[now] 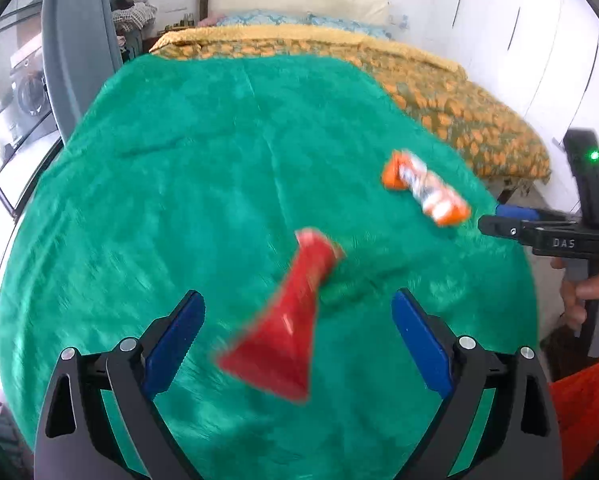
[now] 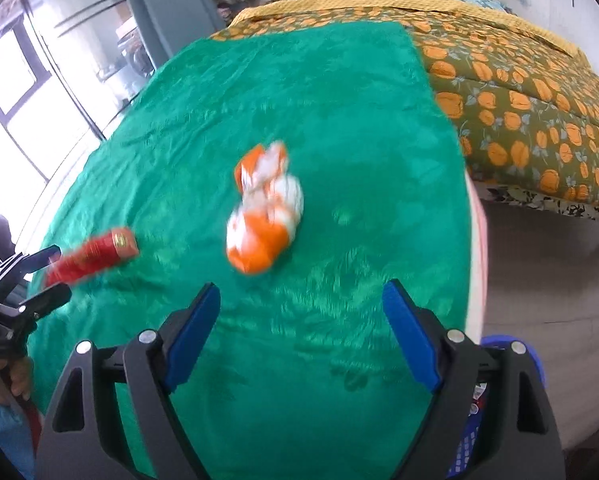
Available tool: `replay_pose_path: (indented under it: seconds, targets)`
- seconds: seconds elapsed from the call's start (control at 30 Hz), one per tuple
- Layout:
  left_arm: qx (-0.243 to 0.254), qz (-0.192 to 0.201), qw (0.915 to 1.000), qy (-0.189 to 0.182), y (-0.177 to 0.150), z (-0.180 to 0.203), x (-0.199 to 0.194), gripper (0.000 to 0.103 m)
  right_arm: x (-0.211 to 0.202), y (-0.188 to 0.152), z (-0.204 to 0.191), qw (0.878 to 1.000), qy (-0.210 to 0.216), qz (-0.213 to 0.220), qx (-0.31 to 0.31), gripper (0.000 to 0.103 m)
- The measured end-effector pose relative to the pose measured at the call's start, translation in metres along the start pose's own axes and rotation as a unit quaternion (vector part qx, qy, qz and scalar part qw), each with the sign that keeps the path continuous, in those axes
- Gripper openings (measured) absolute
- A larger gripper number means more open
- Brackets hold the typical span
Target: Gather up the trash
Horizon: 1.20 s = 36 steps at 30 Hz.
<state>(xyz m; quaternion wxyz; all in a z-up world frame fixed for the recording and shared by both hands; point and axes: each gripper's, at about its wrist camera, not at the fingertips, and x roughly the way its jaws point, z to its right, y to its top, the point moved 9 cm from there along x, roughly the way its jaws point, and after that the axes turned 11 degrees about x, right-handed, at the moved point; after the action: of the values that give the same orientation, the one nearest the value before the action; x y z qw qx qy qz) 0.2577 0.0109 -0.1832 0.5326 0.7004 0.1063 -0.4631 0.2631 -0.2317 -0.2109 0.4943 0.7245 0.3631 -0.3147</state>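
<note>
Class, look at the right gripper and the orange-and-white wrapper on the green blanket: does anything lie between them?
Nothing visible does. Only bare green blanket lies between the open right gripper and the orange-and-white wrapper.

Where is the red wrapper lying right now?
The red wrapper lies on the green blanket, between the open left tool's fingers without touching them; the orange-and-white wrapper lies farther right.
</note>
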Motion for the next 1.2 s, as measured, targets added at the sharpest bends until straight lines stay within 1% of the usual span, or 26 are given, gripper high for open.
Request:
replay_pose_path:
  seconds: [0.07,0.1,0.17,0.23,0.27,0.3,0.33,0.4,0.47,0.53,0.57,0.6,0.63,0.67,0.7,0.73,0.77,0.8,0.9,1.0,1.1,1.2]
  targets:
    - [-0.004,0.018,0.9997,-0.018,0.009,-0.011,-0.019,0.094,-0.006,0.010,-0.007,1.000,0.003,0.000,0.000,0.081]
    - [0.004,0.025,0.9994,-0.022,0.013,-0.018,-0.031,0.097,-0.007,0.013,-0.009,1.000,0.004,-0.001,0.000,0.081]
    - [0.027,0.034,0.9990,-0.015,0.020,-0.023,-0.042,0.097,-0.009,0.018,-0.012,1.000,0.007,-0.003,0.002,0.081]
    - [0.060,0.034,0.9974,-0.019,0.028,-0.022,-0.043,0.097,-0.003,0.022,-0.015,1.000,0.010,-0.013,-0.004,0.081]
    - [0.072,0.025,0.9967,-0.028,0.030,-0.018,-0.037,0.097,-0.001,0.023,-0.014,1.000,0.007,-0.016,-0.007,0.081]
    - [0.091,0.007,0.9947,-0.048,0.031,-0.008,-0.023,0.097,0.004,0.025,-0.014,1.000,-0.001,-0.020,-0.013,0.081]
    - [0.105,-0.005,0.9929,-0.056,0.033,-0.002,-0.012,0.097,0.011,0.026,-0.015,0.999,-0.006,-0.028,-0.017,0.081]
    - [0.132,-0.030,0.9890,-0.060,0.030,0.012,0.013,0.097,0.023,0.027,-0.015,0.999,-0.005,-0.045,-0.008,0.081]
    - [0.144,-0.057,0.9858,-0.064,0.028,0.021,0.040,0.095,0.033,0.029,-0.015,0.998,-0.007,-0.055,0.002,0.081]
    - [0.150,-0.075,0.9835,-0.068,0.025,0.028,0.059,0.085,0.043,0.032,-0.016,0.998,-0.011,-0.059,0.005,0.081]
    - [0.151,-0.084,0.9827,-0.068,0.022,0.029,0.067,0.082,0.048,0.032,-0.018,0.998,-0.011,-0.062,0.005,0.081]
    - [0.150,-0.087,0.9826,-0.067,0.020,0.030,0.071,0.077,0.052,0.032,-0.021,0.998,-0.012,-0.065,0.003,0.081]
    - [0.145,-0.090,0.9833,-0.064,0.018,0.029,0.075,0.070,0.056,0.033,-0.024,0.998,-0.014,-0.064,-0.001,0.081]
    - [0.137,-0.091,0.9843,-0.064,0.015,0.028,0.078,0.065,0.058,0.033,-0.026,0.998,-0.015,-0.061,-0.003,0.076]
    - [0.131,-0.092,0.9851,-0.063,0.014,0.027,0.079,0.051,0.060,0.034,-0.030,0.998,-0.016,-0.056,-0.009,0.069]
    - [0.123,-0.093,0.9862,-0.061,0.011,0.025,0.080,0.032,0.062,0.033,-0.031,0.998,-0.018,-0.054,-0.014,0.051]
    - [0.118,-0.090,0.9874,-0.056,0.008,0.024,0.080,0.028,0.063,0.031,-0.032,0.998,-0.024,-0.055,-0.020,0.047]
    - [0.113,-0.085,0.9886,-0.052,0.008,0.023,0.077,0.025,0.062,0.030,-0.031,0.998,-0.024,-0.052,-0.022,0.047]
    - [0.088,-0.058,0.9936,-0.042,0.007,0.023,0.062,0.025,0.042,0.027,-0.031,0.999,-0.009,-0.028,-0.024,0.047]
    - [0.078,-0.026,0.9960,-0.035,0.008,0.038,0.039,0.025,0.014,0.018,-0.029,0.999,0.007,-0.009,-0.036,0.047]
    - [0.075,-0.003,0.9967,-0.030,0.014,0.065,0.018,0.025,-0.016,0.001,-0.018,0.999,0.021,0.001,-0.041,0.047]
    - [0.080,0.019,0.9961,-0.033,0.020,0.099,0.001,0.025,-0.046,-0.019,0.002,0.999,0.028,0.009,-0.039,0.047]
